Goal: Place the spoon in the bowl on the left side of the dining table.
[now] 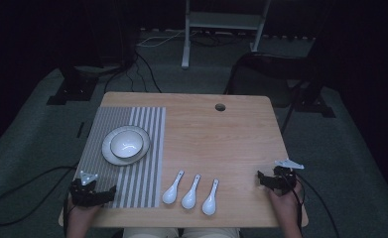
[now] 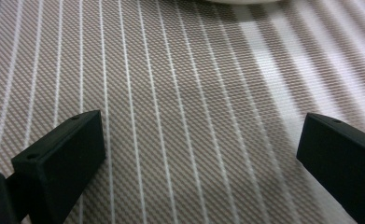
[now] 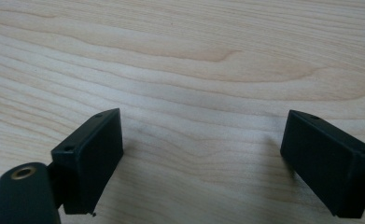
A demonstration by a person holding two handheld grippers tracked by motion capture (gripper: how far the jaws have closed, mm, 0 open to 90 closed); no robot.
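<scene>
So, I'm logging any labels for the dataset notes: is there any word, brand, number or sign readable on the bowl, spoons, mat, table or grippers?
None: no text, brand, number or sign can be read.
The bowl, plate and three spoons look plain white.
The striped mat shows a woven pattern, no print.
The table shows bare wood grain.
The left gripper and right gripper are unmarked black, both open.

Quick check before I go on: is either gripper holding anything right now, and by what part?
Nothing is held. The left gripper has open jaws over the striped placemat; the right gripper has open jaws over bare table.
</scene>
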